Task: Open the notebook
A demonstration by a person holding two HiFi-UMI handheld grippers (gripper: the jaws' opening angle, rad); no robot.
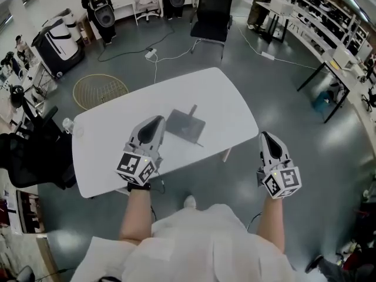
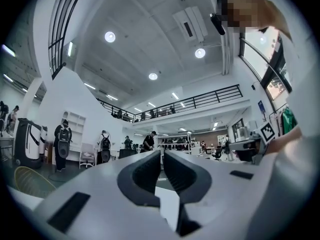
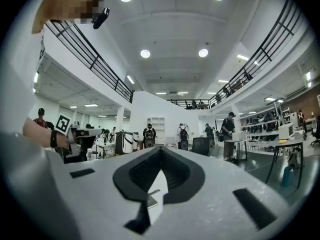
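A dark grey notebook (image 1: pixel 185 126) lies closed near the middle of the white table (image 1: pixel 117 151), with a thin dark pen-like thing (image 1: pixel 192 110) at its far edge. My left gripper (image 1: pixel 157 123) hovers over the table just left of the notebook, its jaws nearly together and empty. My right gripper (image 1: pixel 265 136) hangs off the table's right side above the floor, shut on nothing. In the right gripper view its fingertips (image 3: pixel 160 149) meet, and a corner of the notebook (image 3: pixel 150 200) shows below them. The left gripper (image 2: pixel 161 152) points level across the room.
A black office chair (image 1: pixel 211 13) stands beyond the table, and another black chair (image 1: pixel 29 157) at its left end. A round wire basket (image 1: pixel 100 90) and cables (image 1: pixel 154 54) lie on the floor. Desks (image 1: pixel 329 57) line the right side. A small bottle (image 1: pixel 68 125) stands at the table's left corner.
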